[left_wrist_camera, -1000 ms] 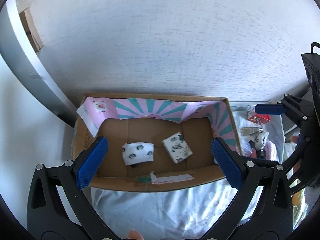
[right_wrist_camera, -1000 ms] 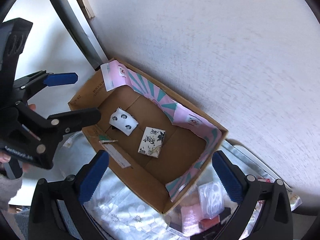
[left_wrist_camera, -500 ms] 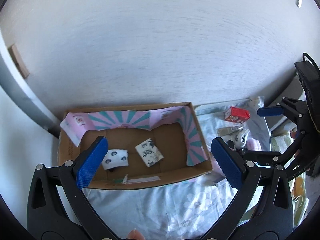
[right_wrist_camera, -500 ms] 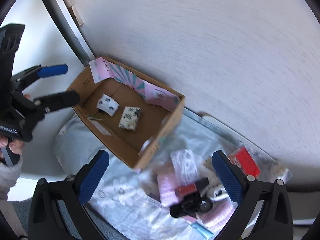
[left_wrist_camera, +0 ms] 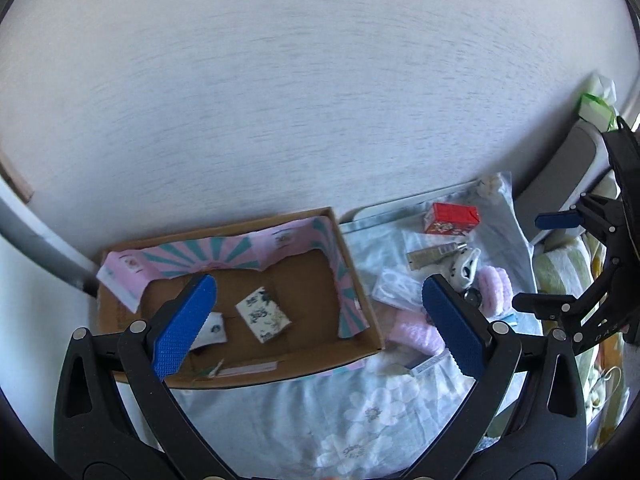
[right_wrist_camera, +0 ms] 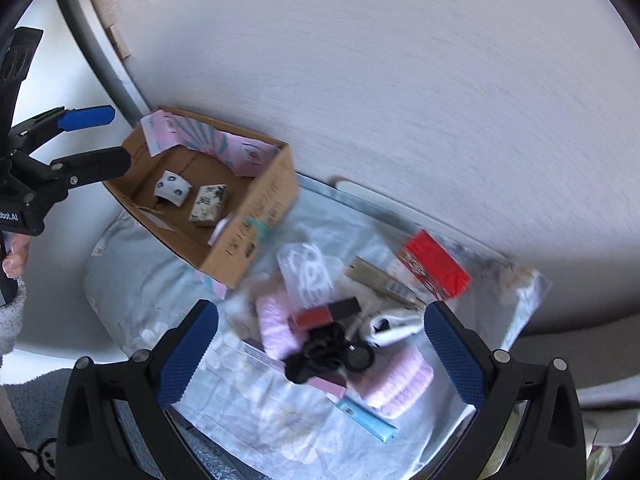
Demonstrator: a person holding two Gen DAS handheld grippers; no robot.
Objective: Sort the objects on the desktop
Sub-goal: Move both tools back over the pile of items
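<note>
A cardboard box (left_wrist_camera: 372, 316) with pink and teal lining stands on a pale floral cloth; it also shows in the right wrist view (right_wrist_camera: 260, 216). Inside lie a floral packet (left_wrist_camera: 262, 314) and a white patterned packet (left_wrist_camera: 212, 326). Right of the box lies a pile: a red carton (right_wrist_camera: 436, 264), a pink towel (right_wrist_camera: 276, 328), a black scrunchie (right_wrist_camera: 316, 352), a red lipstick (right_wrist_camera: 324, 314), a blue tube (right_wrist_camera: 366, 420). My left gripper (left_wrist_camera: 316, 324) is open and empty above the box. My right gripper (right_wrist_camera: 320, 360) is open and empty above the pile.
A pale wall runs behind the box and pile. The floral cloth (left_wrist_camera: 360, 412) covers the surface. A clear plastic packet (right_wrist_camera: 308, 272) and a beige tube (right_wrist_camera: 384, 284) lie in the pile. A green-and-white item (left_wrist_camera: 596, 104) sits at far right.
Both grippers have pulled back and swung right. The box has shrunk in both views and the pile of small items has come into view under the right gripper.
</note>
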